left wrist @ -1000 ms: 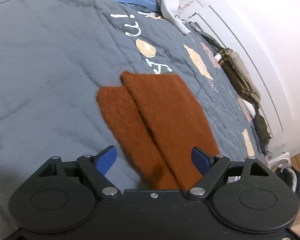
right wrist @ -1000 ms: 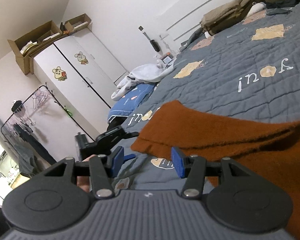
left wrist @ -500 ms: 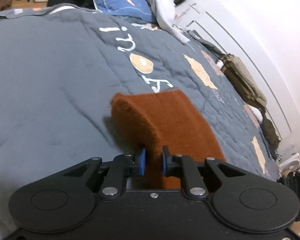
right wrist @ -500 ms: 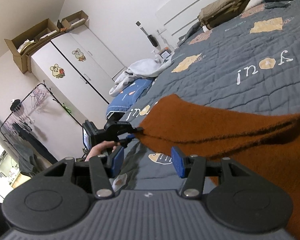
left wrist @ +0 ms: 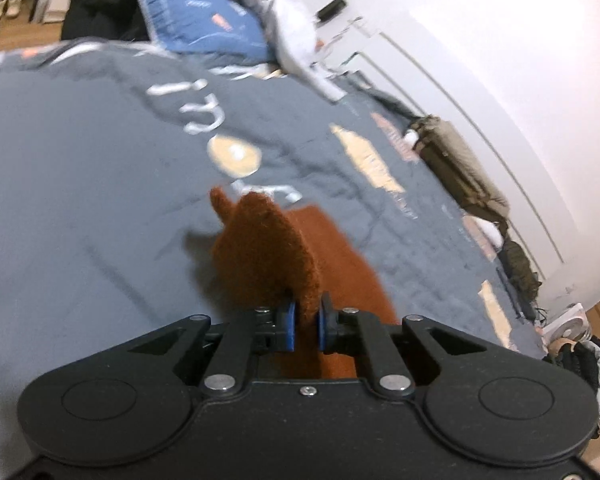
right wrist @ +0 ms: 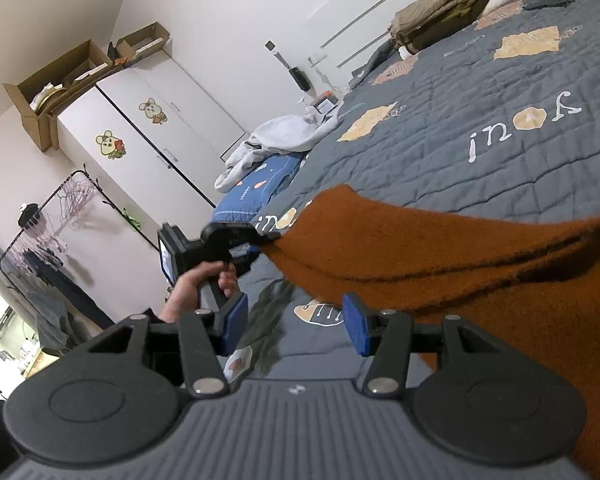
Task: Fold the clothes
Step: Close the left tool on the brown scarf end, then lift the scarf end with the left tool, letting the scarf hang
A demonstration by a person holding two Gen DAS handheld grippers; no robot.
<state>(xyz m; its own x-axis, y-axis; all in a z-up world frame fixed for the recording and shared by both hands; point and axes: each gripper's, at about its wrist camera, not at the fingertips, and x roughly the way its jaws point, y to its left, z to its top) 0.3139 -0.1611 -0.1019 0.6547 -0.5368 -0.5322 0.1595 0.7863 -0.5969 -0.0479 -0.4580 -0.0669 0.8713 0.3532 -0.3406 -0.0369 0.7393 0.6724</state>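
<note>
Left wrist view: the left gripper (left wrist: 305, 327) has its jaws closed on a bunched edge of the rust-brown garment (left wrist: 272, 256), lifting that edge above the grey quilt (left wrist: 80, 184) on the bed; the rest of the garment trails down beneath the gripper.

Right wrist view: the right gripper (right wrist: 296, 326) has its jaws partly open with nothing between them, above the quilt. The garment lies to its right, one corner pulled left by the left gripper in a hand (right wrist: 198, 286).

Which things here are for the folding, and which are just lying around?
For the folding:
brown garment
left gripper, pinching it
right gripper, open

Just lying around:
white cloth
blue pillow
olive clothes pile
cardboard boxes
</note>
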